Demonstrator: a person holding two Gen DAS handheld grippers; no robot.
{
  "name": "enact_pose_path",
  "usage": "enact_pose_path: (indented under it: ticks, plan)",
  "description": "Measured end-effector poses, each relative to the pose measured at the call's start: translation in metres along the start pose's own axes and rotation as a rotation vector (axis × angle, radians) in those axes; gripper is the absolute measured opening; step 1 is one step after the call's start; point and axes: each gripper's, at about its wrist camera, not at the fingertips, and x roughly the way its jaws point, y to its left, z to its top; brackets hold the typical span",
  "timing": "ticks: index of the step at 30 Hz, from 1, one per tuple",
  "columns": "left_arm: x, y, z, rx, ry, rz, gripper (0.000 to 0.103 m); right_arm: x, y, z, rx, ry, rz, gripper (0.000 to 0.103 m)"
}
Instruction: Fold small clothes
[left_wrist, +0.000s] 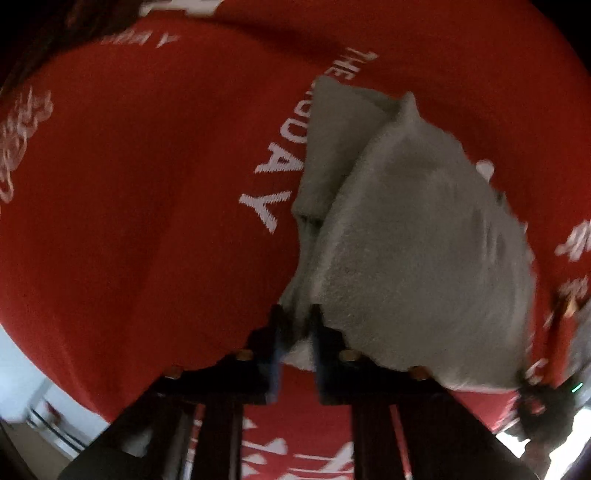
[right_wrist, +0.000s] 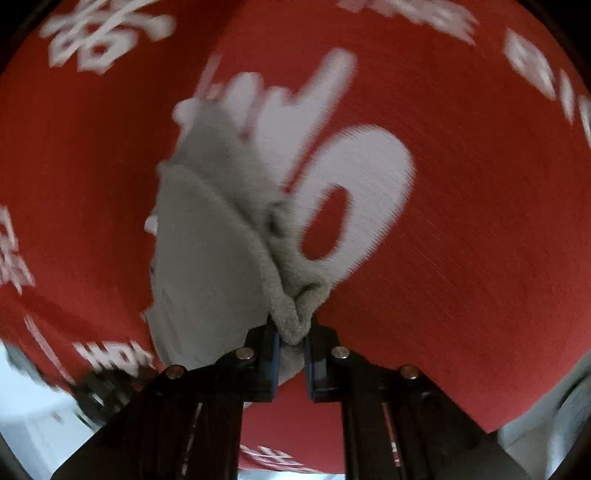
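Observation:
A small grey garment (left_wrist: 417, 236) of fleecy cloth lies bunched on a red cloth with white lettering (left_wrist: 147, 184). My left gripper (left_wrist: 297, 325) is shut on one edge of it, with the fabric pinched between the black fingers. In the right wrist view the same grey garment (right_wrist: 207, 251) hangs to the left, and my right gripper (right_wrist: 291, 332) is shut on a rolled fold of its hem. Both grippers point steeply down at the cloth. The far end of the garment is blurred in both views.
The red cloth (right_wrist: 461, 240) covers nearly all of both views. Its edge shows at the lower left (left_wrist: 55, 369), with a pale floor (left_wrist: 29, 387) beyond. A dark gripper-like object (left_wrist: 543, 402) sits at the lower right of the left wrist view.

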Motion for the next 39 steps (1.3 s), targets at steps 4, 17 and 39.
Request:
enact_pose_path:
  ticks: [4,17,39]
  plan:
    - [0.006,0.010,-0.009,0.025,-0.009,0.013,0.011,0.002,-0.008,0.001,-0.090,0.025,-0.119,0.011]
    - [-0.042,0.007,0.007,0.122,-0.079,0.012,0.012,-0.013,0.025,-0.002,-0.272,-0.059,-0.326,0.014]
    - [0.032,-0.054,0.120,0.162,-0.090,0.044,0.012,0.078,0.104,0.063,-0.434,-0.017,-0.227,0.009]
